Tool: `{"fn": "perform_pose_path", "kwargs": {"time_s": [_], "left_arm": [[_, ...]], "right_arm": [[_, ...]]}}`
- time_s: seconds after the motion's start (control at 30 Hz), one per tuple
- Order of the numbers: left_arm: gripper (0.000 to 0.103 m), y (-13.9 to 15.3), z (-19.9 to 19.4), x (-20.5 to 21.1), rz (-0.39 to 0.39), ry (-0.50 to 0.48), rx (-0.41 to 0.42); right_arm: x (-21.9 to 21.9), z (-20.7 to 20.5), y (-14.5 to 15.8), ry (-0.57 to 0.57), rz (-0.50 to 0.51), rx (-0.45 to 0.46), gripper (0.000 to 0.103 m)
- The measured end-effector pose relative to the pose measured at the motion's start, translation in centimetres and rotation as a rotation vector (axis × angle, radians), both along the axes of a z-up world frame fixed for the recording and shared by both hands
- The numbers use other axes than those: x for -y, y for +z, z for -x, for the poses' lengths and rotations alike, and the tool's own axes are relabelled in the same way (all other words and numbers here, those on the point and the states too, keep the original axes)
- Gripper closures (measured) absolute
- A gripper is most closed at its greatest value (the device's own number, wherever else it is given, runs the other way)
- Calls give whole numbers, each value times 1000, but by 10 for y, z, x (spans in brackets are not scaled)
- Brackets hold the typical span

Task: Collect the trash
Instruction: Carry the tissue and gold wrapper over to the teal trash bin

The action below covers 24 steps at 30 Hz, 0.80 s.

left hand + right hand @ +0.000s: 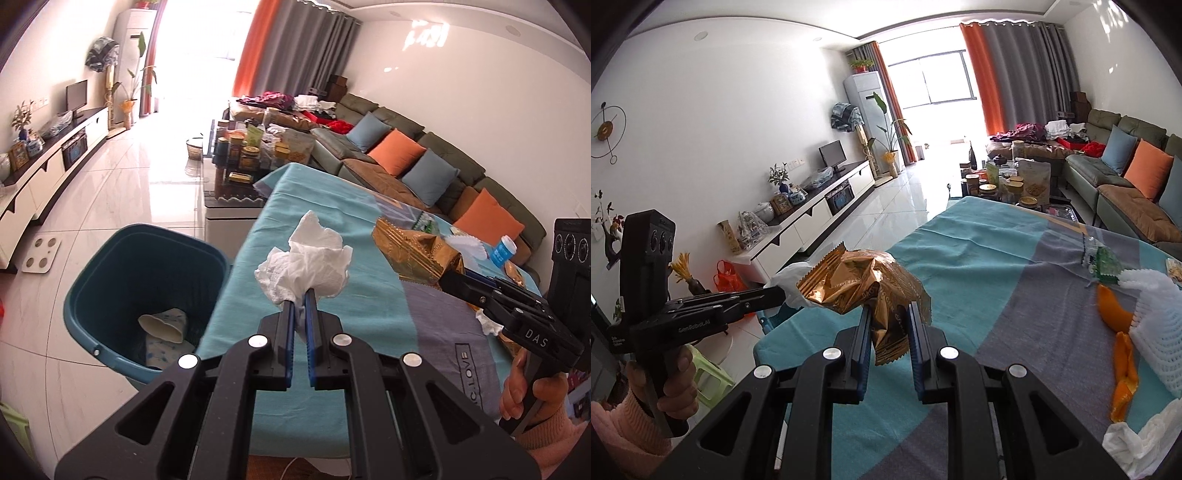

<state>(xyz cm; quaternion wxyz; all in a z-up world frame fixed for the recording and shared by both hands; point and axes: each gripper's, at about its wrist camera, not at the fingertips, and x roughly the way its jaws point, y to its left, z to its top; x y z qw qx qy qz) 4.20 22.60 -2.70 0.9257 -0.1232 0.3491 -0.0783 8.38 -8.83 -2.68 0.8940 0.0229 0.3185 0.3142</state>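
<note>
My left gripper point(300, 295) is shut on a crumpled white tissue point(306, 264), held above the table's left edge, just right of the blue trash bin point(85, 295). The bin stands on the floor with a white paper cup point(162, 323) lying inside. My right gripper point(888, 312) is shut on a crinkled gold foil wrapper point(864, 282) over the teal tablecloth point(979, 236). In the left wrist view the right gripper point(448, 278) reaches in from the right with the gold wrapper point(410, 251). In the right wrist view the left gripper point(781, 291) shows at left, tissue point(792, 280) partly behind the wrapper.
On the table lie orange peel point(1124, 369), white foam netting point(1156, 325), a green wrapper point(1104, 264), another tissue point(1137, 443) and a blue-capped bottle point(502, 251). A cluttered coffee table point(255, 155) stands beyond, a sofa point(424, 162) along the right, a green stool point(709, 373) near the bin.
</note>
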Motion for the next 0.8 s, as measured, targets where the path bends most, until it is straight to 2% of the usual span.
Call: {"fn": "perform_pose_path", "kwargs": {"time_s": [0.47, 0.8], "left_arm": [[97, -7, 4, -79, -12, 203, -3], [97, -20, 3, -120, -11, 285, -37]], "right_arm": [[-87, -25, 6, 168, 39, 9, 86], [-138, -39, -1, 251, 74, -4, 86]]}}
